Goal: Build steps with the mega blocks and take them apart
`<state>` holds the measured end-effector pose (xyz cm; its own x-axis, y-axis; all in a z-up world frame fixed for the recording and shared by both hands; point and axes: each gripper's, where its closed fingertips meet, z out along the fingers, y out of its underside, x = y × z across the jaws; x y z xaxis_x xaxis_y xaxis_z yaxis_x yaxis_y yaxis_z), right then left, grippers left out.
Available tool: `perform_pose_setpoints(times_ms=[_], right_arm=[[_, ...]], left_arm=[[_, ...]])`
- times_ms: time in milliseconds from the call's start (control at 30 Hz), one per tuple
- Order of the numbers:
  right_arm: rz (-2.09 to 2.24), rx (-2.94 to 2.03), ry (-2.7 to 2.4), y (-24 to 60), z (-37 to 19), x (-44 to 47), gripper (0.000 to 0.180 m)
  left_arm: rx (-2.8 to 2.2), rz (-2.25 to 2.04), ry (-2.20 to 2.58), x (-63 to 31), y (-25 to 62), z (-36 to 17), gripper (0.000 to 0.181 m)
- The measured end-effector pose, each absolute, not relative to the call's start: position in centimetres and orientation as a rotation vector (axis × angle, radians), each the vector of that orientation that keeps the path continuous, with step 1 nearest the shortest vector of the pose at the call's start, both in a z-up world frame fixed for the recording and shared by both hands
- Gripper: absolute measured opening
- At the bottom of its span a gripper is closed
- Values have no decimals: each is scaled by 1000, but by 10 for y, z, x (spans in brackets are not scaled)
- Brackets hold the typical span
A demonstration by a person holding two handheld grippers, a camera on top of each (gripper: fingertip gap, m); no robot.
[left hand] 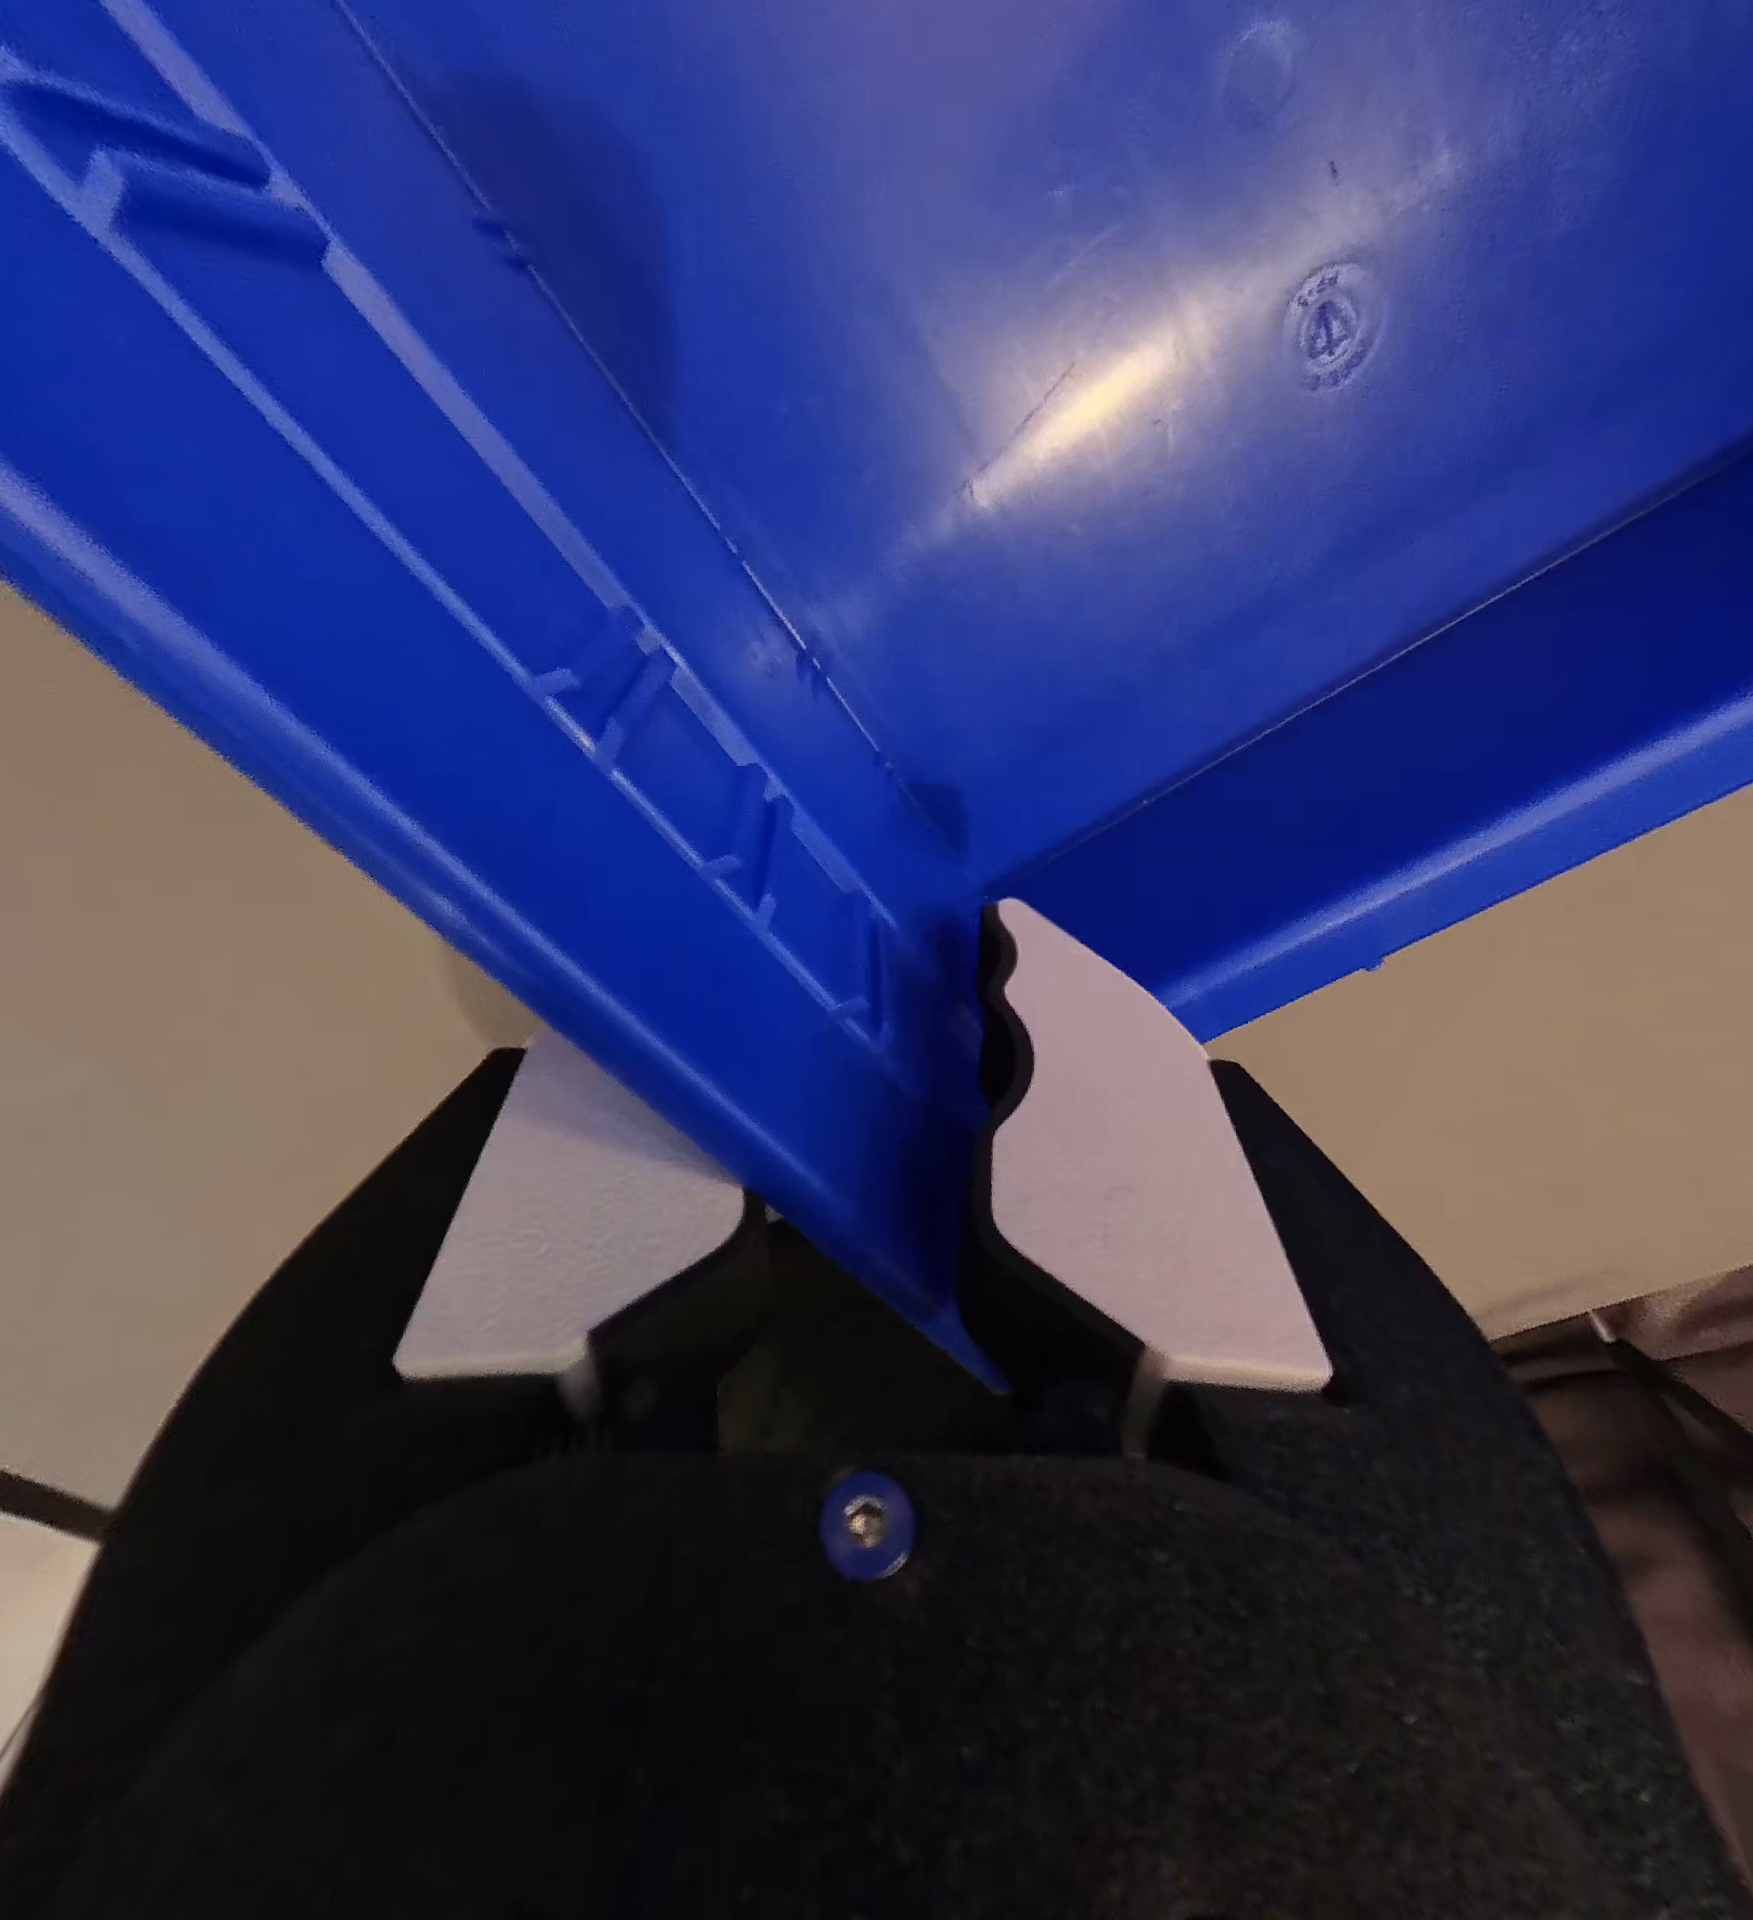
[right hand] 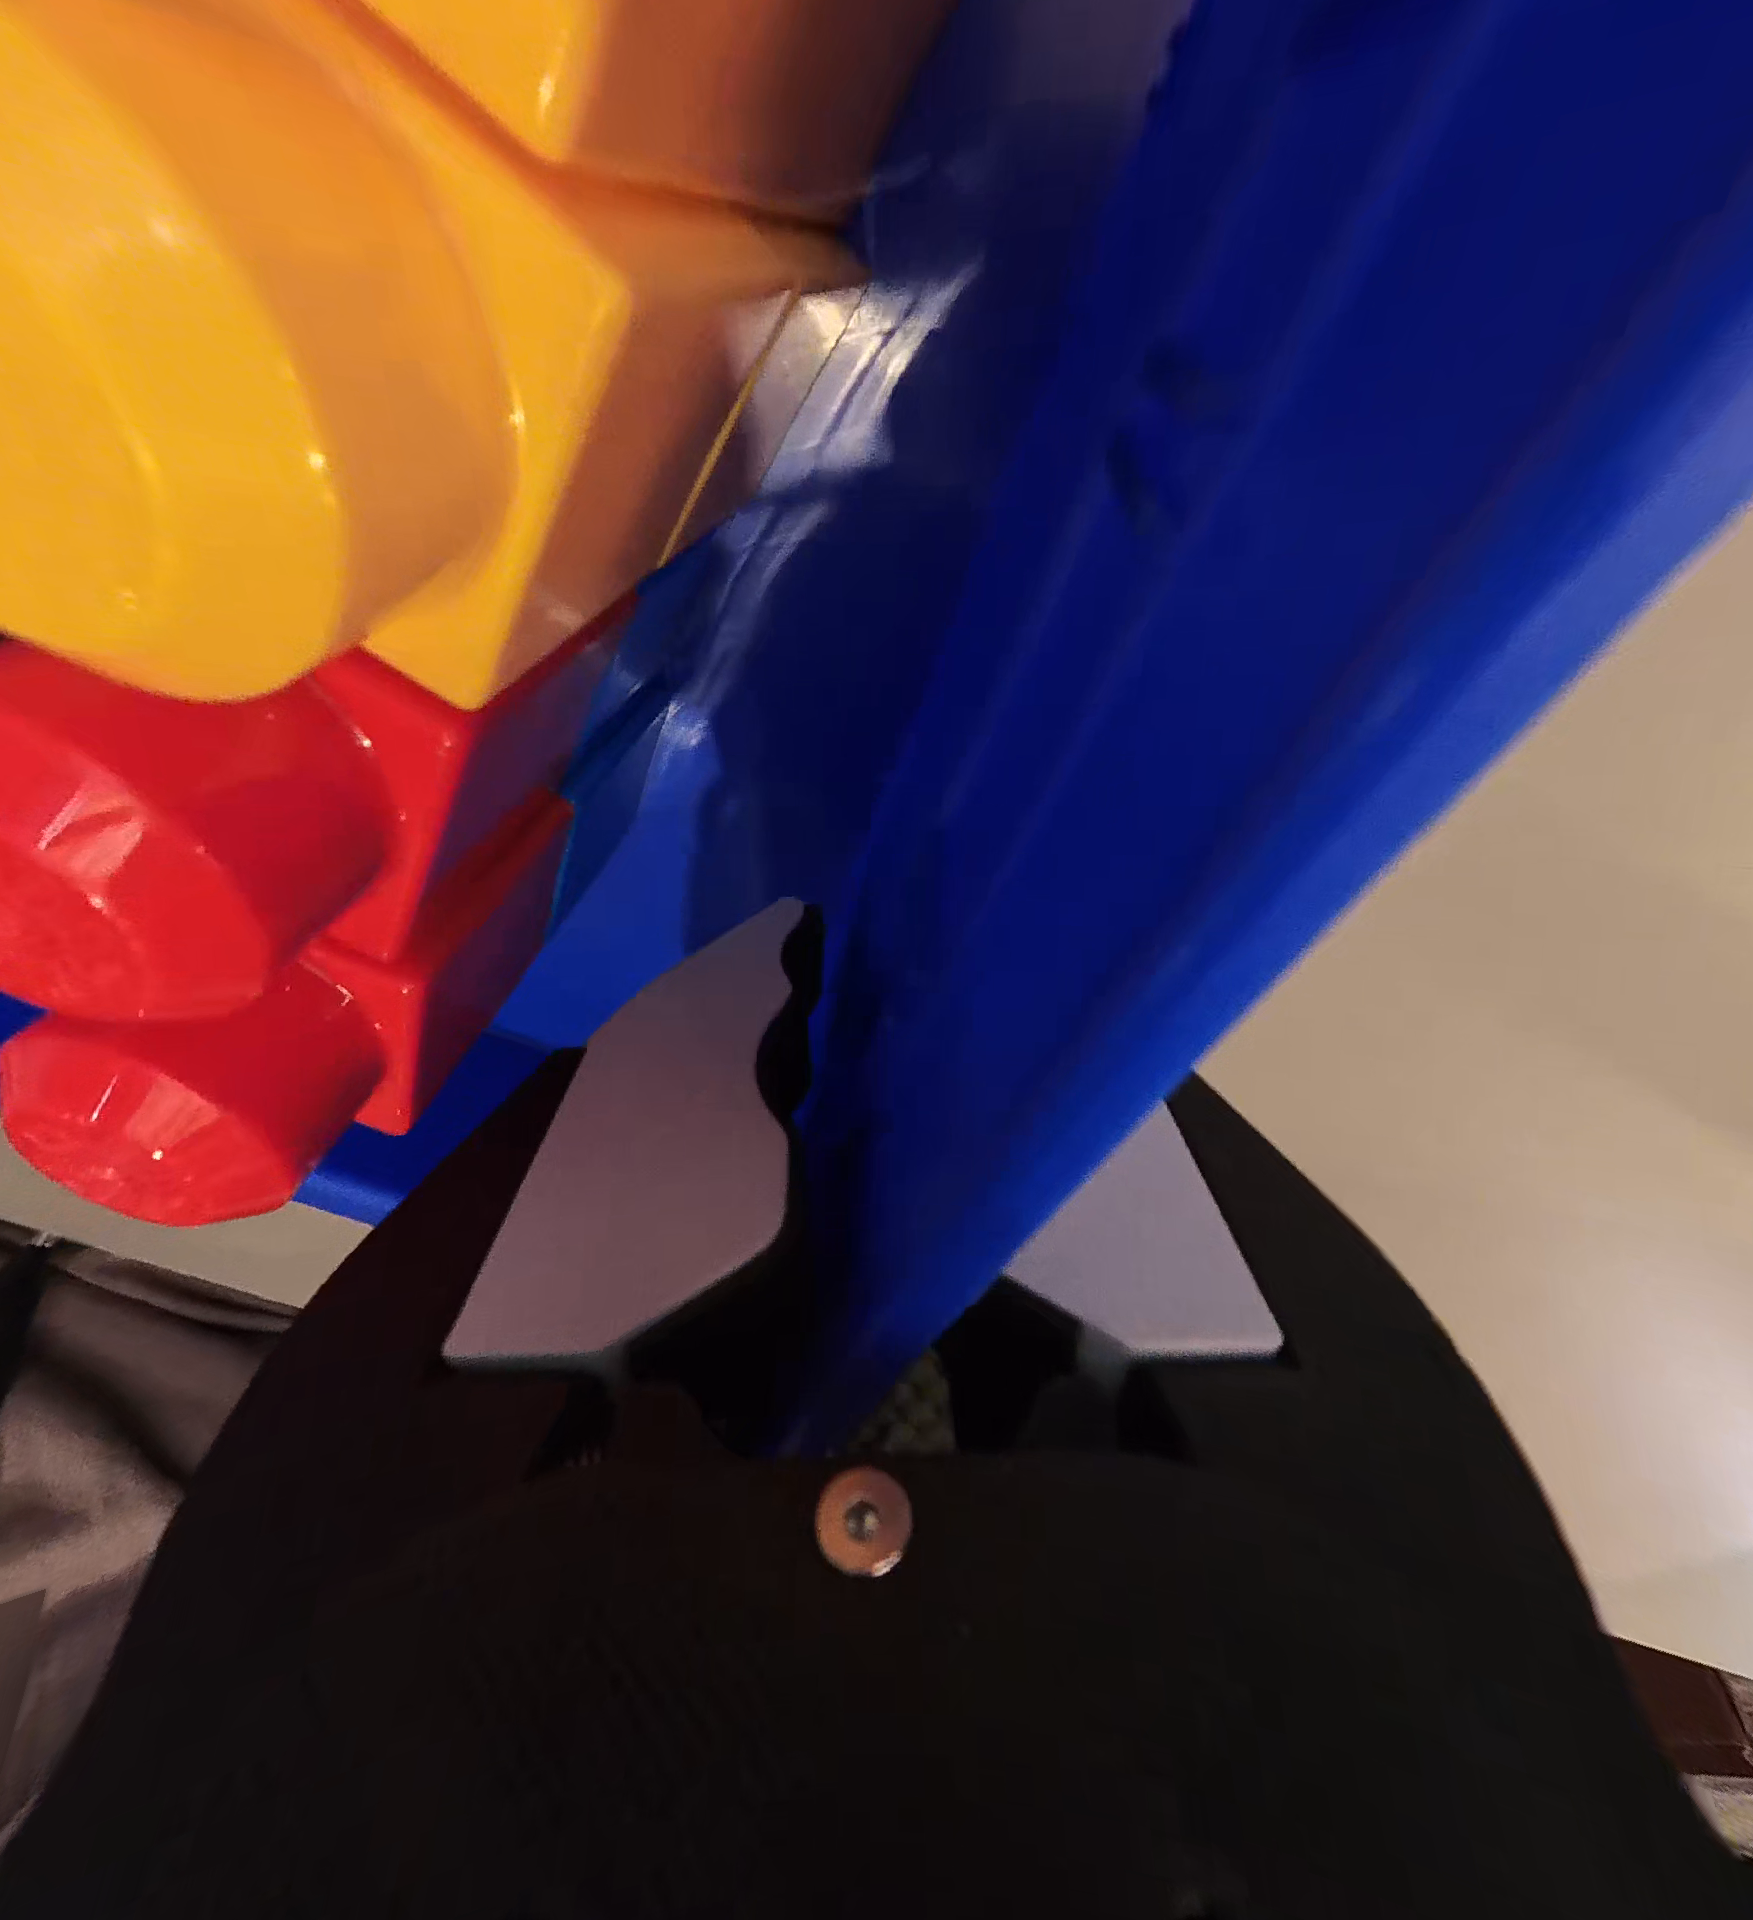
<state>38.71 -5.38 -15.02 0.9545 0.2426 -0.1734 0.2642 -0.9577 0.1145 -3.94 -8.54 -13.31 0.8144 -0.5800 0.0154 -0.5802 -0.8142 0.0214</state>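
Between both tools, the blue bin (left hand: 1059,364) is pinched by its rim, left gripper (left hand: 965,1101) and right gripper (right hand: 830,1143) alike; tilted, its yellow block (right hand: 228,343) and red block (right hand: 176,914) could spill

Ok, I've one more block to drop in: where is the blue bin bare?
Bare: inside the blue bin, the panel beside the left gripper, between two rims. Crowded: by the right gripper, a yellow block and red blocks against the wall.
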Motion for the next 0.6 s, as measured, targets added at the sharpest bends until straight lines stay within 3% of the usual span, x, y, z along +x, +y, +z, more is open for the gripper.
perform_pose_setpoints(times_ms=[233,400,600], right_arm=[[-262,2915,372,-52,-149,392,8],[-260,2853,453,-48,-149,416,8],[-268,2846,512,-54,-149,437,6]], left_arm=[[2967,-208,-1213,-30,-71,-129,70],[3098,-46,-1268,-23,-64,-97,71],[3360,184,-1249,-65,-64,-23,71]])
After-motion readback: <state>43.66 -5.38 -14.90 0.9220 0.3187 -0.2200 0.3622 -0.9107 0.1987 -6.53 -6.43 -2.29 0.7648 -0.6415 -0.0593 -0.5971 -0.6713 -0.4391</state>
